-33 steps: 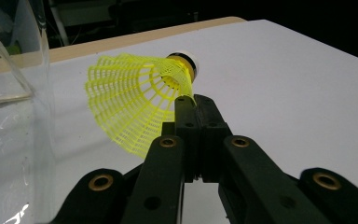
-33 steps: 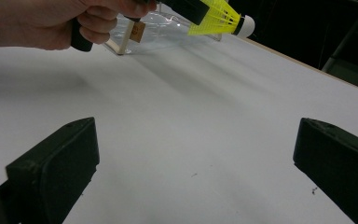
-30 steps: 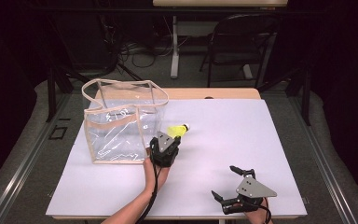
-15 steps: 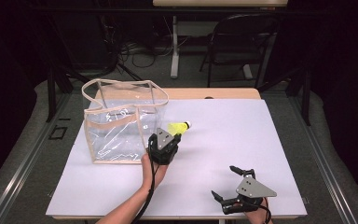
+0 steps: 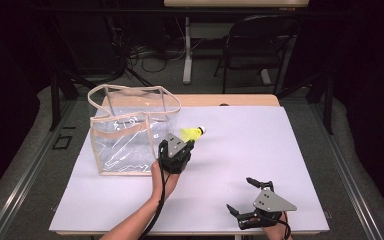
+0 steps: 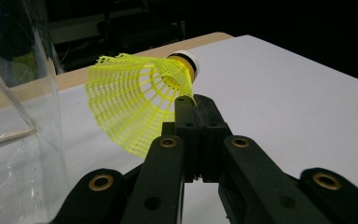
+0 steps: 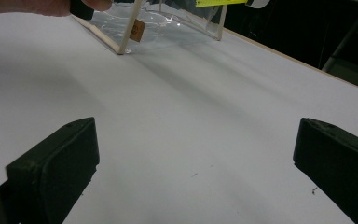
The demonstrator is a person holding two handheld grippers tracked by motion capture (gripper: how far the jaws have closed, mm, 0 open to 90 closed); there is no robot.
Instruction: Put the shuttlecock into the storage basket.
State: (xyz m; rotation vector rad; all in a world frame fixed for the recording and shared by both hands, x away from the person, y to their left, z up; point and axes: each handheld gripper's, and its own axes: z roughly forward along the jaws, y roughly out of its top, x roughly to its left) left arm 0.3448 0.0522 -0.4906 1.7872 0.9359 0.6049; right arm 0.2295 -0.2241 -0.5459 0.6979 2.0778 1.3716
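Shuttlecock [image 6: 135, 100] sits pinched at the edge of its yellow mesh skirt between the clenched jaws of your left gripper [image 5: 179, 148], lifted clear of the table [image 5: 260, 150] just beside the right wall of the clear bag [image 5: 125, 135], cork end pointing away from the bag. That grip is thin: the jaws bite only a little of the springy skirt, so a quick swing or a knock against the bag's pale rim could let it twist free and drop outside. The bag's soft walls and drooping handles may also fold under a nudge and close off the opening, so you would do well to come in from above. Through the clear walls the bag looks empty, though glare hides part of its floor. Your right gripper [image 5: 254, 202] rests near the table's front edge, jaws spread wide with nothing between them, well apart from the bag.
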